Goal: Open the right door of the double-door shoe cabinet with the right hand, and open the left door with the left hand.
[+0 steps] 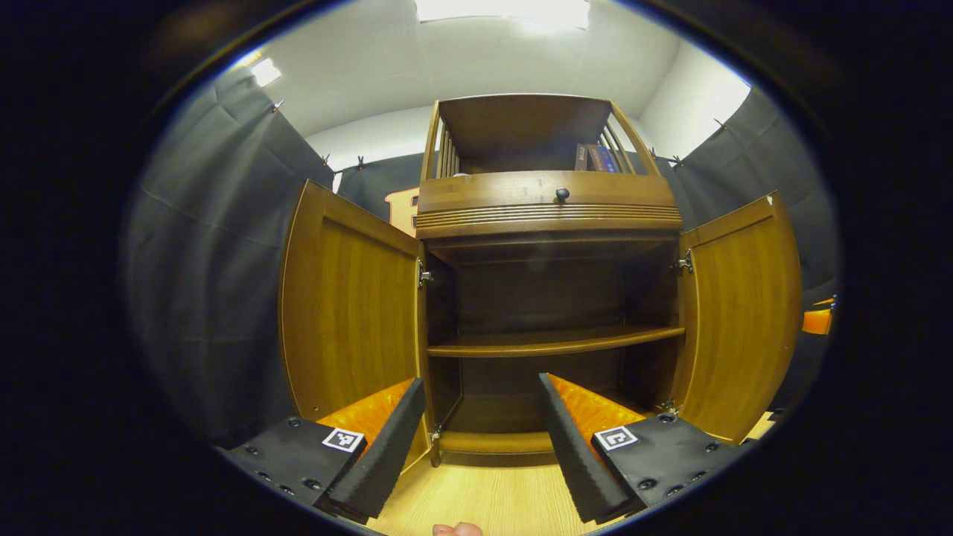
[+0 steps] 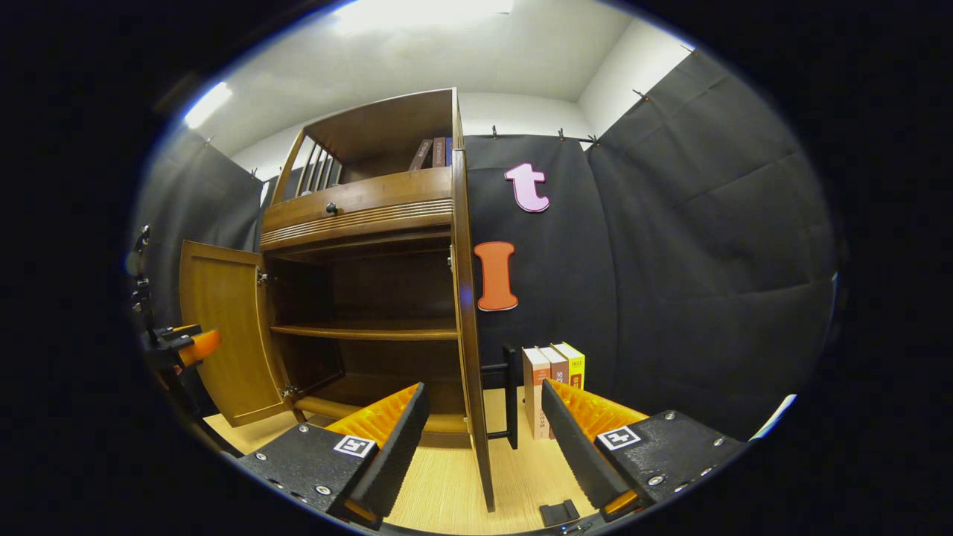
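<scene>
Left gripper view: our left claw [image 1: 482,439] is spread, empty, facing the shoe cabinet [image 1: 551,216]. Its left door [image 1: 350,320] and right door [image 1: 741,313] both stand swung wide.

Right gripper view: our right claw [image 2: 484,447] is spread astride the right door's [image 2: 469,320] thin edge, not touching. We judge the doors rigid, light on hinges, best taken by their free edges.

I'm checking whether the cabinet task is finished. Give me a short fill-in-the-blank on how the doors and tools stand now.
1. Both the left door and the right door of the cabinet stand ____.
2. The left tool is open and holds ____.
3. The shelf inside the cabinet carries ____.
4. In the right gripper view, three ____ stand on the floor right of the right door's edge.

Missing words: open; nothing; nothing; books
</scene>
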{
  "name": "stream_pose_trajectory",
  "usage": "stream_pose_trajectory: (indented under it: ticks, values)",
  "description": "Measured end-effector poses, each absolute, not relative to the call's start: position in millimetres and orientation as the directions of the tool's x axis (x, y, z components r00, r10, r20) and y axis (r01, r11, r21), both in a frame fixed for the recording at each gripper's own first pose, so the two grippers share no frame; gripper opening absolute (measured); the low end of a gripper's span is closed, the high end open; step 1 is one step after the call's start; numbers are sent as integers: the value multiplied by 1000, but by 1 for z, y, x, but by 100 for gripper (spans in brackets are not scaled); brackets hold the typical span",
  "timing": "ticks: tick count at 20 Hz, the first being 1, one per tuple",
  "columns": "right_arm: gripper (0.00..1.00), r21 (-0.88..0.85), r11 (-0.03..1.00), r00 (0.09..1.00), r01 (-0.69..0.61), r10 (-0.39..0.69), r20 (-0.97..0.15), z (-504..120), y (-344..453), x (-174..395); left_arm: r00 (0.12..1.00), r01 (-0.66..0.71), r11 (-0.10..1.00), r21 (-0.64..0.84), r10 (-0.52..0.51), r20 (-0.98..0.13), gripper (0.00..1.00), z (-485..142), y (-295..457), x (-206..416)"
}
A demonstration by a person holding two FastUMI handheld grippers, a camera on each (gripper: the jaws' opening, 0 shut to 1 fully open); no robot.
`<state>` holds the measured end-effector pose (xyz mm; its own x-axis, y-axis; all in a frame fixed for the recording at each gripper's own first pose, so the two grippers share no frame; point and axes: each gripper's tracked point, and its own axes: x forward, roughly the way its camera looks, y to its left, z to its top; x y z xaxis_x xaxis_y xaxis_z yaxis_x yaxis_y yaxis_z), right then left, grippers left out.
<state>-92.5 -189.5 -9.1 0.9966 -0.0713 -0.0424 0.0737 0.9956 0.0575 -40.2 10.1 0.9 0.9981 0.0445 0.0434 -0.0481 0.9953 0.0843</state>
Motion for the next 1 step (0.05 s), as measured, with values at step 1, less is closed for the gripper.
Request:
stream_pose_trajectory:
  ticks: [1]
  values:
    - [100, 59, 996, 997, 73, -71, -41, -9, -189, -92, 998, -48, 995, 82, 45, 42, 99, 1, 10, -40]
